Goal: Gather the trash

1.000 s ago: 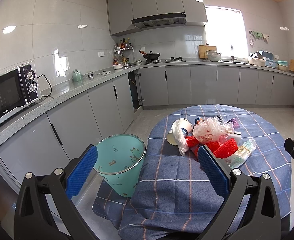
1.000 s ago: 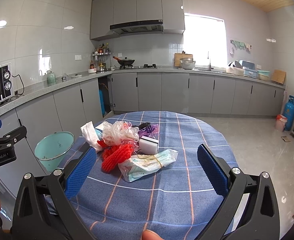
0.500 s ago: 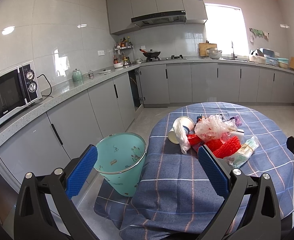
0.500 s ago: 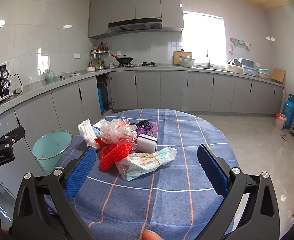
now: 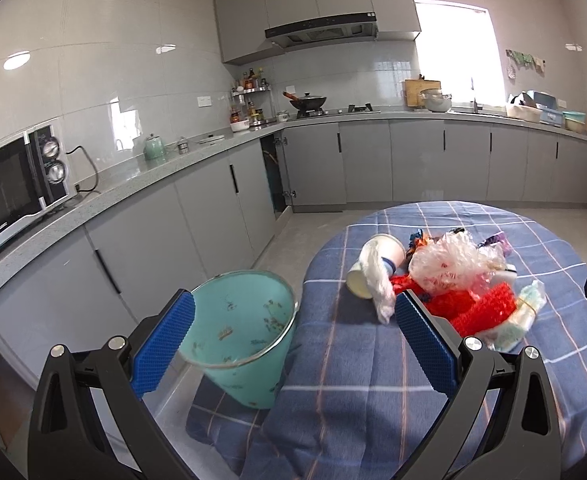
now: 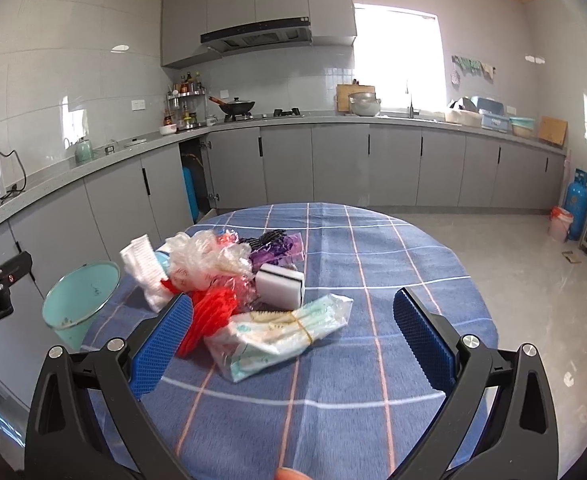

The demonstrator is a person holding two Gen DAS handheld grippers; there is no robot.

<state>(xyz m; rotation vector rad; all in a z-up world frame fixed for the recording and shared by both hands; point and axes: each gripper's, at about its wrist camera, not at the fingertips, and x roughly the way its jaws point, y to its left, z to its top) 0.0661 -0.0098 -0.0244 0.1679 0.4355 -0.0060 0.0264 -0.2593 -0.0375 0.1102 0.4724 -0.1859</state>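
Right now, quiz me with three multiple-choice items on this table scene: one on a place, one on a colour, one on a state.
1. Where does the bin stand?
A. on the floor beside the table
B. on the table
C. on the counter

2. What colour is the net in the trash pile?
A. green
B. red
C. black

3. How are the two grippers?
A. both open, holding nothing
B. left shut on the cup
C. right shut on the sponge

Answers: 1 A, it sits below the cloth's edge; 2 B, bright red mesh; 3 A, the left gripper and right gripper show wide gaps between their pads.
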